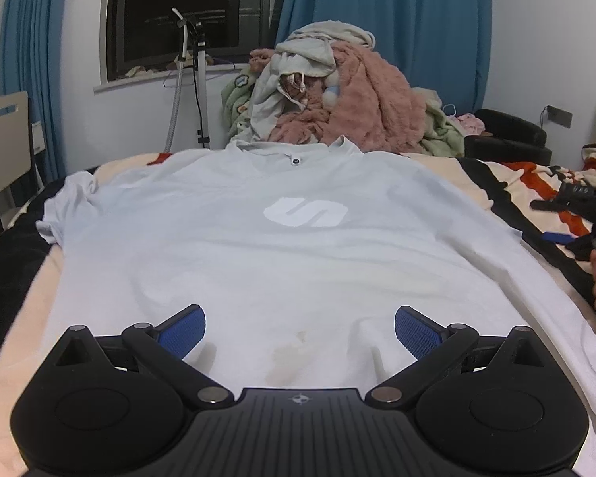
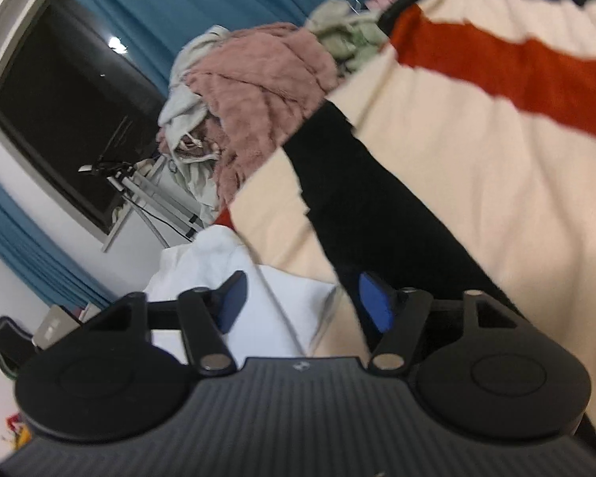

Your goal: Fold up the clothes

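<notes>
A pale grey T-shirt [image 1: 282, 246] with a white logo lies flat on the bed, collar at the far side. My left gripper [image 1: 300, 330] is open and empty, just above the shirt's near hem. My right gripper [image 2: 302, 302] is open and empty, tilted, over the shirt's right edge [image 2: 258, 298] and the striped blanket [image 2: 476, 159]. The right gripper also shows in the left wrist view [image 1: 576, 214] at the bed's right side, held by a hand.
A pile of clothes [image 1: 329, 95] with a pink fleece sits at the far end of the bed. A garment steamer stand [image 1: 200, 91] is by the window. A chair [image 1: 4, 151] stands at the left. A black armchair [image 1: 508, 135] is at the back right.
</notes>
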The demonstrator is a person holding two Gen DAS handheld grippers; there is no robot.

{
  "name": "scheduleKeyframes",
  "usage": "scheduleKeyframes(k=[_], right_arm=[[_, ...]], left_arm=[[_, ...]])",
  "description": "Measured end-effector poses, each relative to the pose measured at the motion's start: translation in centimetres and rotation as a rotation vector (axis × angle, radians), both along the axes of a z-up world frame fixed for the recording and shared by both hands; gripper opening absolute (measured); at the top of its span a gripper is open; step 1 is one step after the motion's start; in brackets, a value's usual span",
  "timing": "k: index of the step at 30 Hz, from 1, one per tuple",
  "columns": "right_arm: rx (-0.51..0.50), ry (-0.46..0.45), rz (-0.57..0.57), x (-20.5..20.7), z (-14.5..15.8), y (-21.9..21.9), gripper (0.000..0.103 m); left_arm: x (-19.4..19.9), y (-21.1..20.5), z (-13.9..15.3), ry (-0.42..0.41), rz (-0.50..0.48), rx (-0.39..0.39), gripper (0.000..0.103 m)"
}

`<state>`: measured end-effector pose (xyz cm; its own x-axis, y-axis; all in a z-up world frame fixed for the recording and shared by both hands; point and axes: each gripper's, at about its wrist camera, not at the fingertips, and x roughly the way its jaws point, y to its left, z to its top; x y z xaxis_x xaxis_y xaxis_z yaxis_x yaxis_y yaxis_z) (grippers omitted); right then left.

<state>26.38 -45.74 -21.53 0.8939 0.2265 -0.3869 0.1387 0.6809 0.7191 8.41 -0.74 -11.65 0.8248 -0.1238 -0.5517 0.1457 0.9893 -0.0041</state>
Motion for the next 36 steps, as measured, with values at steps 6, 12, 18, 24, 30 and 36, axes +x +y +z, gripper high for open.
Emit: scheduleKeyframes(k=[6, 12, 18, 24, 30, 36], right_arm=[[-0.059, 0.053, 0.096, 3.0, -1.6, 2.0, 0.034], [-0.094, 0.018, 0.055, 4.6, -1.3, 2.9, 0.006], [-0.327, -0.112, -0.033, 5.6, 3.9, 2.8, 0.005], [-0.632, -0.090, -0.109, 11.3, 8.0, 2.1, 0.004], [-0.864, 0.067, -0.092, 17.8, 5.2, 1.5, 0.005], [-0.752, 0.071, -0.043, 18.0, 2.6, 1.6, 0.009]], left_arm=[[1.6, -0.1, -0.8, 0.037, 0.002, -0.039, 0.102], [2.1, -0.1, -0.9, 0.056, 0.005, -0.089, 0.102], [2.5, 0.2, -0.6, 0.058, 0.002, -0.142, 0.102], [3.7, -0.2, -0.4, 0.020, 0.010, -0.135, 0.102], [6.1, -0.5, -1.0, 0.023, 0.032, -0.109, 0.102], [7.7, -0.1, -2.1, 0.034, 0.046, -0.109, 0.102]])
